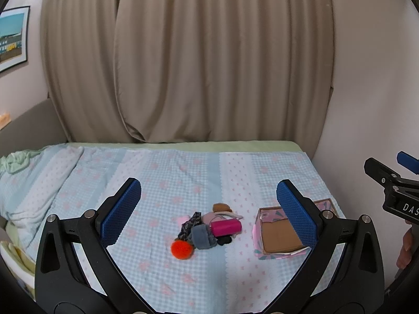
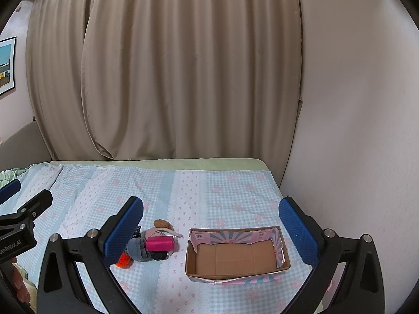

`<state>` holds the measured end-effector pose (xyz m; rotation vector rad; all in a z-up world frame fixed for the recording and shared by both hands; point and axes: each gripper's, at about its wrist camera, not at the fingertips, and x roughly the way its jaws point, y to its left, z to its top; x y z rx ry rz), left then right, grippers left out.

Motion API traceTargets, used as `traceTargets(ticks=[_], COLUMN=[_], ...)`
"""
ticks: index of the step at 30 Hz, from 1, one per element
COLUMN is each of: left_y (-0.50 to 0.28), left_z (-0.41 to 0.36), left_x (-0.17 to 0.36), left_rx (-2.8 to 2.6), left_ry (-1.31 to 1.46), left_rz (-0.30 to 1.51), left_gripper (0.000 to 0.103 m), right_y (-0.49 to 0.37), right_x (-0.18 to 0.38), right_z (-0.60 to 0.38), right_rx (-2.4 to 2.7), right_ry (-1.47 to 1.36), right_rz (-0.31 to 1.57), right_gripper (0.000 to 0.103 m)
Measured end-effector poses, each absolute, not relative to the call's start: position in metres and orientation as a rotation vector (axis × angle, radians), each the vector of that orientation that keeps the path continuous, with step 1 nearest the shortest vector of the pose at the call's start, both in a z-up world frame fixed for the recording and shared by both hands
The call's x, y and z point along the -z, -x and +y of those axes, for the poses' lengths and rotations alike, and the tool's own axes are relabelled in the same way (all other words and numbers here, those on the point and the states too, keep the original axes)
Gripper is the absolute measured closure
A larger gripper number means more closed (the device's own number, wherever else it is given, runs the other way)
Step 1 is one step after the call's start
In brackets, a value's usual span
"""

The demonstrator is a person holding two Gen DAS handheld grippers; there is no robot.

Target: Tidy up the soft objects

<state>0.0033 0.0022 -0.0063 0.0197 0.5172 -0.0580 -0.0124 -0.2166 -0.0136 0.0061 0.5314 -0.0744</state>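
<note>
A small heap of soft objects [image 1: 209, 229] lies on the bed: an orange pompom [image 1: 181, 249], a grey-blue cloth [image 1: 201, 236], a magenta roll [image 1: 226, 227], a dark patterned piece [image 1: 189, 223], a brown piece [image 1: 222, 207]. The heap also shows in the right wrist view [image 2: 154, 246]. An open cardboard box [image 2: 235, 255] with pink-teal lining stands right of it, empty inside; it also shows in the left wrist view [image 1: 277, 235]. My left gripper [image 1: 208, 196] is open, above and short of the heap. My right gripper [image 2: 210, 214] is open, above and short of the box.
The bed carries a light blue checked cover [image 1: 170, 172] with pink flowers. Beige curtains [image 1: 183, 65] hang behind it. A wall [image 2: 353, 130] bounds the bed's right side. A rumpled green sheet [image 1: 14, 161] lies at the far left.
</note>
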Motion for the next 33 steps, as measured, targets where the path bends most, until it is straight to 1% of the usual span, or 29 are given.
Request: traceTargets(ticks=[33], left_y=[-0.0010], left_z=[-0.0052], left_x=[0.0062], left_rx=[0.067], left_ry=[-0.022], left_rz=[0.515], left_gripper=[0.001], right_y=[0.0124], right_x=[0.0118], right_z=[-0.2153], right_rx=[0.074], right_ry=[-0.021], right_rz=[0.552], right_gripper=[0.000])
